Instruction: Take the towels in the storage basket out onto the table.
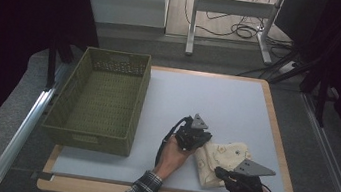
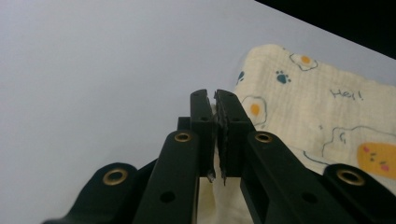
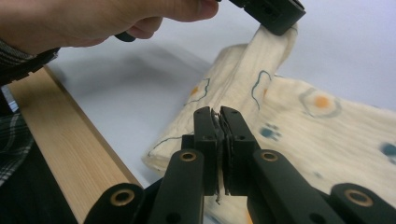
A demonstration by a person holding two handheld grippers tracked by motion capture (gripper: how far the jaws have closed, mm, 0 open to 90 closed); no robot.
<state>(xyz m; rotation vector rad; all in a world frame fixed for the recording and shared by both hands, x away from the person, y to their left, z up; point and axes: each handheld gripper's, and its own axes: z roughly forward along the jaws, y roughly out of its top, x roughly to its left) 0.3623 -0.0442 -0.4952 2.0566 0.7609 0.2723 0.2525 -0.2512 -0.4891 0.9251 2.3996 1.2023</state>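
A cream cloth [image 1: 218,162] printed with fried eggs and paw marks is seen at the near right of the counter [image 1: 218,102], partly gathered and lifted at two edges. The left tool [image 2: 215,100] is clamped narrow on one edge of the cloth, and the right tool [image 3: 219,116] is likewise pinched on a nearer edge, with fabric caught between the jaws. A woven green basket [image 1: 102,101] stands well apart to the left of the cloth. The left tool is judged the nearer to the basket, so any carry towards it would be led from that side, across the bare counter.
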